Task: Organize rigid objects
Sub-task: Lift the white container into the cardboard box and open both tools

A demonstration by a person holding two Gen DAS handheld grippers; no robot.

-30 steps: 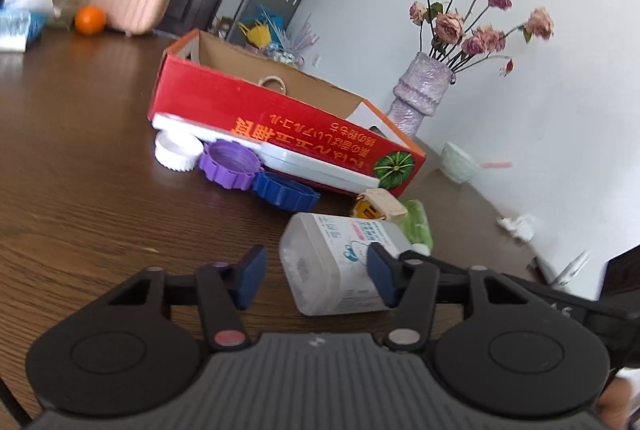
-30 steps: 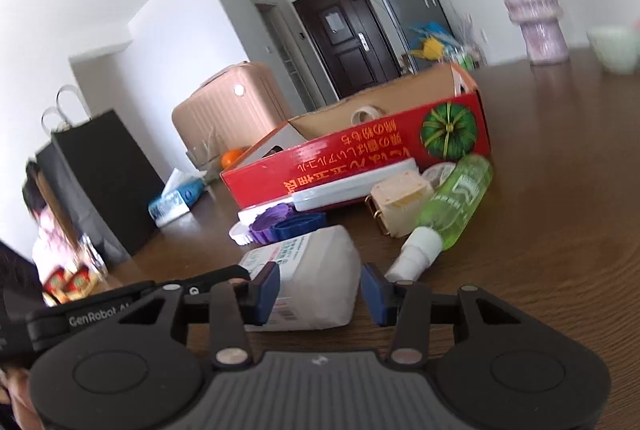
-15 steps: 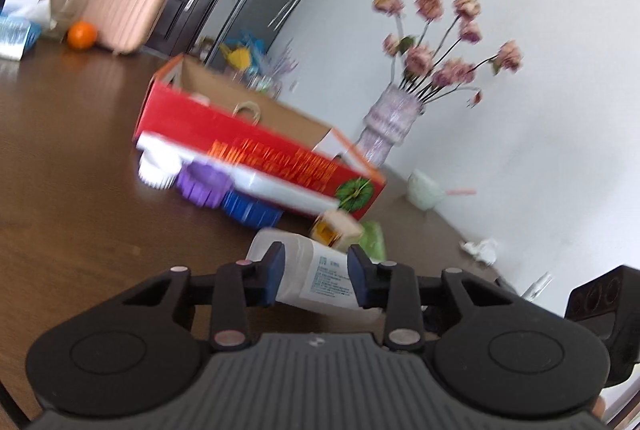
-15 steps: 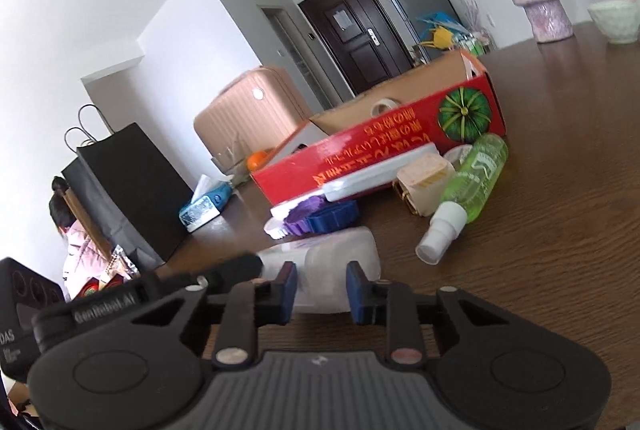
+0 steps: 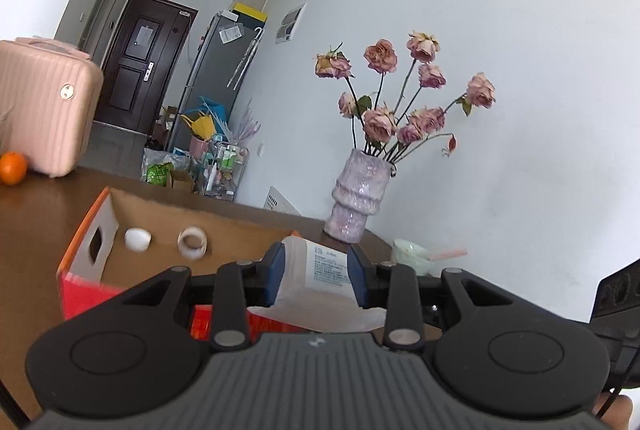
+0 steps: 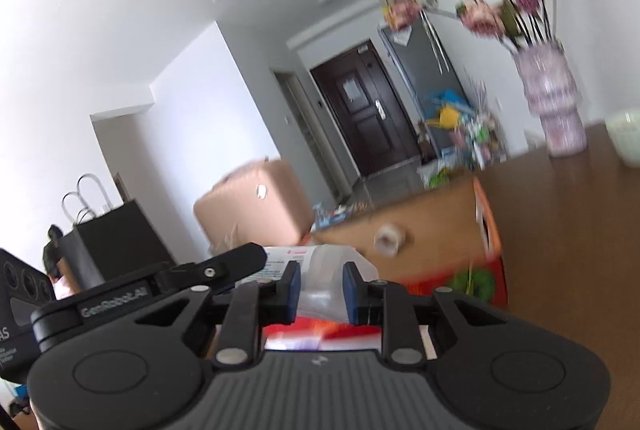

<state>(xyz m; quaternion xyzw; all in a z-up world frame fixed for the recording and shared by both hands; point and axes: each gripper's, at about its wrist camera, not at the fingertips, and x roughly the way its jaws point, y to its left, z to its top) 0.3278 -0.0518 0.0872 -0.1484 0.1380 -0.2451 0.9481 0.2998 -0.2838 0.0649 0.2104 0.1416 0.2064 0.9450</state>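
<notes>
Left gripper (image 5: 315, 276), left wrist view: jaws clamped on one white plastic bottle (image 5: 320, 270), held clear of the table (image 5: 36, 226) above the near wall of one red cardboard box (image 5: 86, 250). Two items lie inside the box: one white cap (image 5: 137, 239) and one tape roll (image 5: 192, 243). One vase (image 5: 358, 198) stands far right. Right gripper (image 6: 319, 288), right wrist view (blurred): jaws clamped on the same bottle's other end. Step: two-handed carry toward the box; next, judged: advance over the opening, lower, release both grips.
</notes>
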